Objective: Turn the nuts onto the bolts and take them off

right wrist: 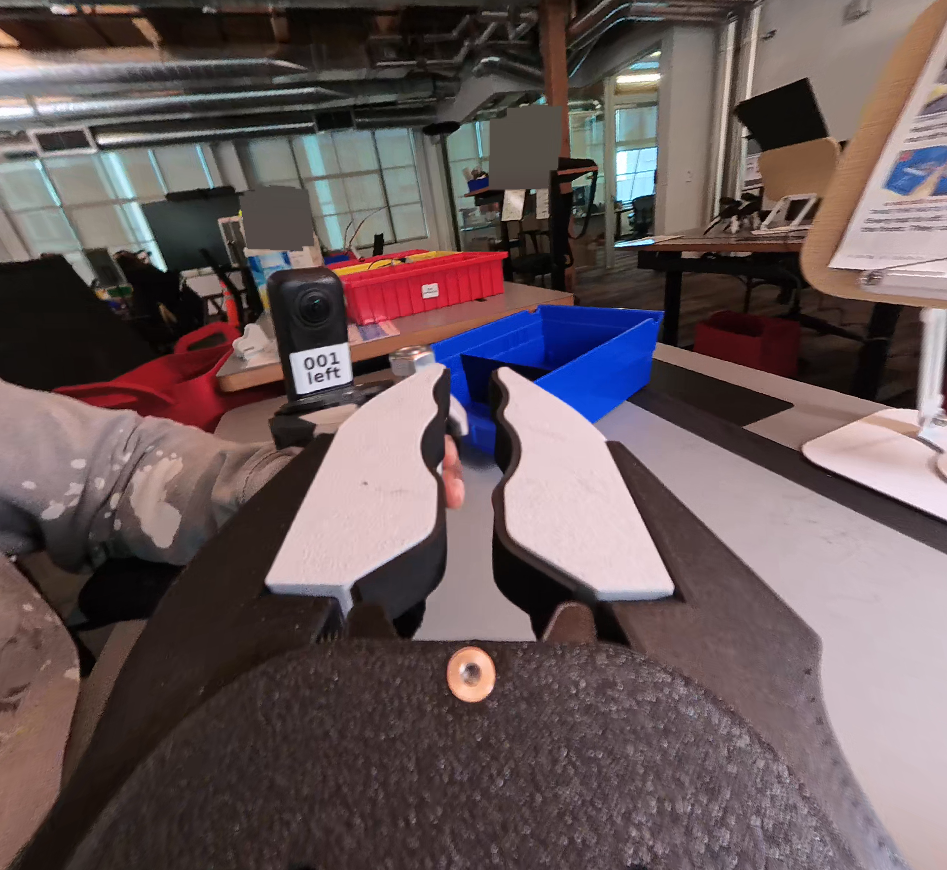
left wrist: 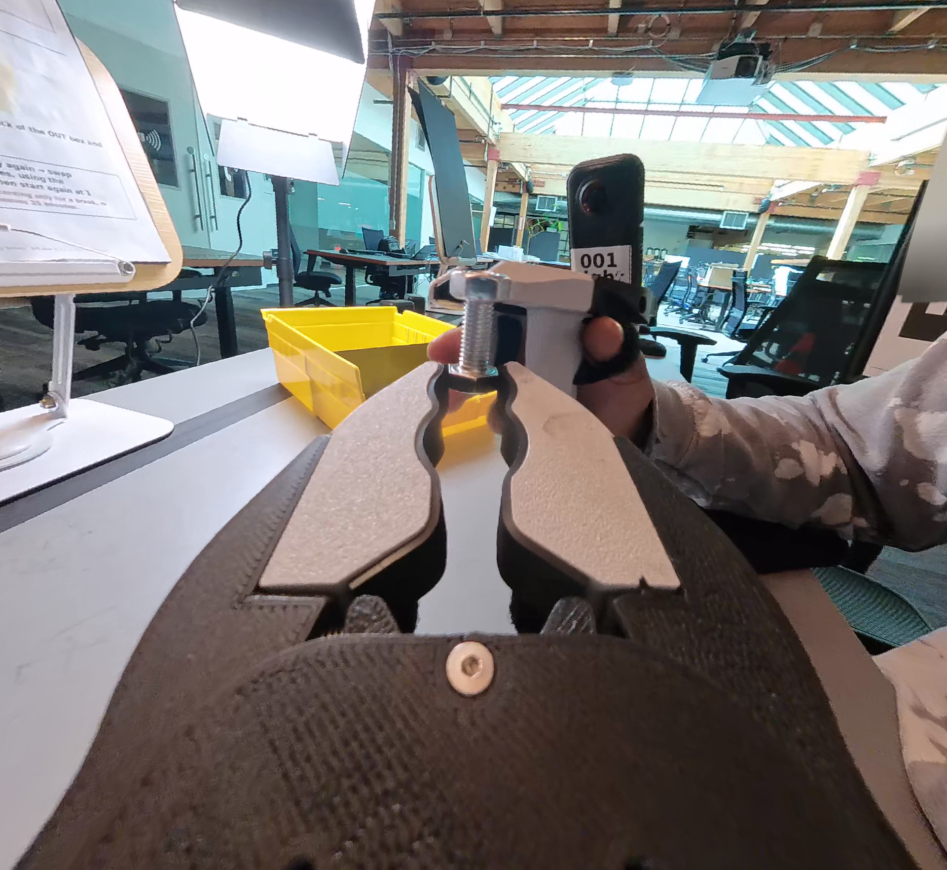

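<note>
A silver bolt (left wrist: 475, 327) stands upright, head up, above the grey table (left wrist: 153, 563). My left gripper (left wrist: 470, 376) is shut on the hex nut (left wrist: 471, 372) at the bolt's lower end. My right gripper (right wrist: 471, 379) has its fingers apart, with only the blue bin showing between them. The bolt's head (right wrist: 412, 361) sits just outside its left fingertip. In the left wrist view the right gripper's near finger (left wrist: 543, 289) lies level behind the bolt head. A person's fingertip (left wrist: 441, 348) is close behind the thread.
A yellow bin (left wrist: 348, 353) stands on the table beyond the left gripper, and a blue bin (right wrist: 563, 358) beyond the right one. A paper stand with a white base (left wrist: 77, 435) is at the side. A sleeved arm (left wrist: 794, 445) reaches in. My two grippers' fingertips are within a few centimetres of each other.
</note>
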Demonstrator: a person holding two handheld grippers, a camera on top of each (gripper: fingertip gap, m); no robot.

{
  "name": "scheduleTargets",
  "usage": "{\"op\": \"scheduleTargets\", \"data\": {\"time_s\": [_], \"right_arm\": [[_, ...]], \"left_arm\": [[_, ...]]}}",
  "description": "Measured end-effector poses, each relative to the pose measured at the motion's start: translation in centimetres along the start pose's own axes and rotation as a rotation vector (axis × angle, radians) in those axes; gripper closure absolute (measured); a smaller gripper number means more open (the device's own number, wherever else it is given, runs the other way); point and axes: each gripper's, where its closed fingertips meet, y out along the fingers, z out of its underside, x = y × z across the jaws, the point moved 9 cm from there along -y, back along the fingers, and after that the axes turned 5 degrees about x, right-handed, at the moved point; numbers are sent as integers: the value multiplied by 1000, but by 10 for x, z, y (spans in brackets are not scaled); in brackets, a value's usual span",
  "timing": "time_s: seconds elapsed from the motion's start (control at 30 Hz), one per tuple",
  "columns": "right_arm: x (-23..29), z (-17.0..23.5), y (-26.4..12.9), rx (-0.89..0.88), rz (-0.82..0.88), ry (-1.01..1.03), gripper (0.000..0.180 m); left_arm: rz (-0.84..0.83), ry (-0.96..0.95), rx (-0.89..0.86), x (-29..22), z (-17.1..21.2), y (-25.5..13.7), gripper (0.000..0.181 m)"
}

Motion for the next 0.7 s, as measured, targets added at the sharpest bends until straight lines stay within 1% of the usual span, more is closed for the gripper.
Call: {"op": "scheduleTargets", "data": {"time_s": [0.03, 0.23, 0.33, 0.37, 0.4, 0.47, 0.6, 0.7], "right_arm": [[-3, -1, -2, -9, 6, 8, 165], [10, 1, 4, 24, -63, -23, 147], [8, 2, 4, 23, -49, -30, 154], [5, 1, 2, 16, -32, -14, 162], [2, 0, -1, 6, -14, -8, 163], [0, -1, -3, 6, -7, -6, 160], [8, 2, 2, 20, -46, -18, 152], [12, 4, 6, 36, -56, -30, 150]], "left_arm": [[-4, 8, -3, 0, -1, 0, 162], [-8, 2, 15, 0, 2, 2, 162], [-1, 5, 11, -2, 1, 2, 162], [1, 2, 6, -2, 0, 1, 162], [2, 2, 2, -1, -1, 0, 162], [-3, 4, 1, -1, -1, 0, 162], [-3, 2, 13, -1, 1, 2, 162], [1, 3, 18, -2, 2, 2, 162]]}}
